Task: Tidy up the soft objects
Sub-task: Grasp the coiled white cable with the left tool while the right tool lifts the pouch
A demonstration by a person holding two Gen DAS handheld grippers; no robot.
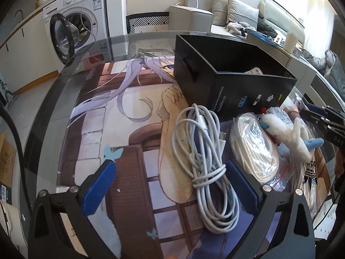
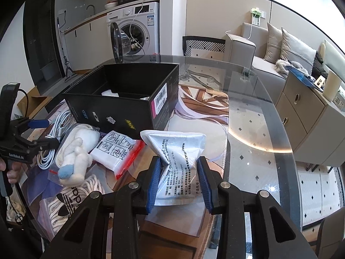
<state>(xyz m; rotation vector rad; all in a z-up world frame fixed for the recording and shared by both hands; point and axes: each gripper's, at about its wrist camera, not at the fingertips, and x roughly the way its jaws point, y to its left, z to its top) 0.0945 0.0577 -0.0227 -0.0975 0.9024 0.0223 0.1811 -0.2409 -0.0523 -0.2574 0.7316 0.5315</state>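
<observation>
Black box (image 2: 120, 110) open-topped, cables (image 1: 204, 161) — plush (image 2: 75, 157) crowd its front, right glass (image 2: 258, 129) free

Black fingers (image 2: 154, 181), ribbed blue pads (image 2: 202, 181)

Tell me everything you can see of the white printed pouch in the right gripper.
The white printed pouch is a soft, glossy plastic packet with black text on its face. The right gripper pinches it at the middle between its blue jaws, so the pouch creases inward at the waist and flares above. It is tilted, top edge toward the black box, apparently lifted off the glass table. Nothing but the jaws visibly touches it.
</observation>
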